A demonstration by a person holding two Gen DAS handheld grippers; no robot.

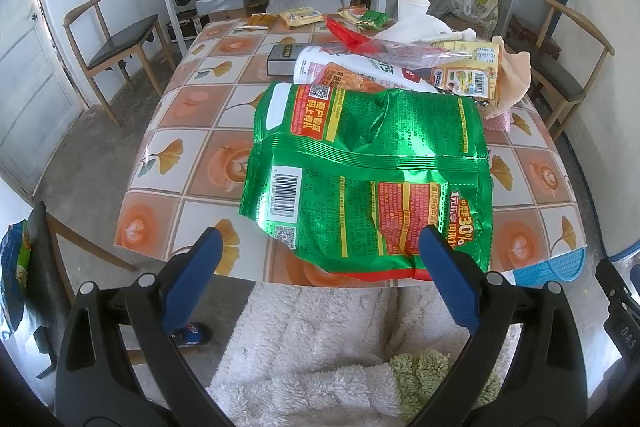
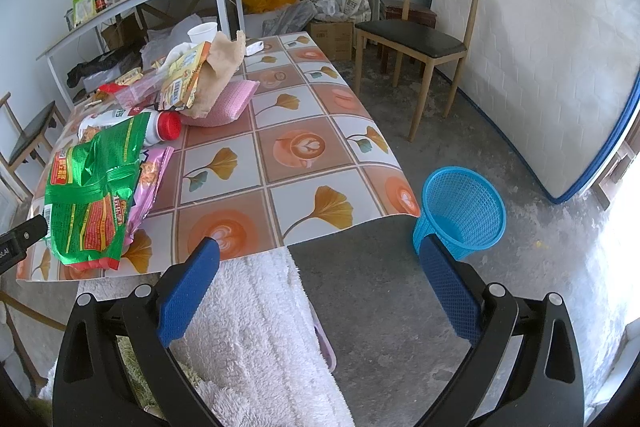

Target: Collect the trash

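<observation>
Looking down my left gripper (image 1: 318,253), I see its blue jaws spread wide apart with nothing between them, poised over the near edge of the table (image 1: 200,131), whose cloth is printed with orange squares and ginkgo leaves. A crumpled green snack bag (image 1: 368,167) lies flat just ahead, its lower end reaching that near edge, and the right-hand blue finger overlaps its corner in view, though I cannot tell whether it touches. Behind the bag, toward the middle of the table, a white bottle (image 1: 340,65) lies on its side among more wrappers, with a yellow printed packet (image 1: 468,71) and a beige cloth (image 1: 516,75) toward the right edge. A white paper cup (image 1: 412,5) stands near the far edge. My right gripper (image 2: 320,259) also has its jaws wide apart and empty, hanging past the near right corner of the table over the concrete floor. From that wrist, the green snack bag (image 2: 92,195) sits by the near left corner, partly over a pink wrapper (image 2: 150,179), and the bottle's red cap (image 2: 168,127) points toward the table's middle. A blue mesh basket (image 2: 464,211) stands upright on the floor just beside the near right corner, and a wooden chair (image 2: 420,39) stands farther back.
</observation>
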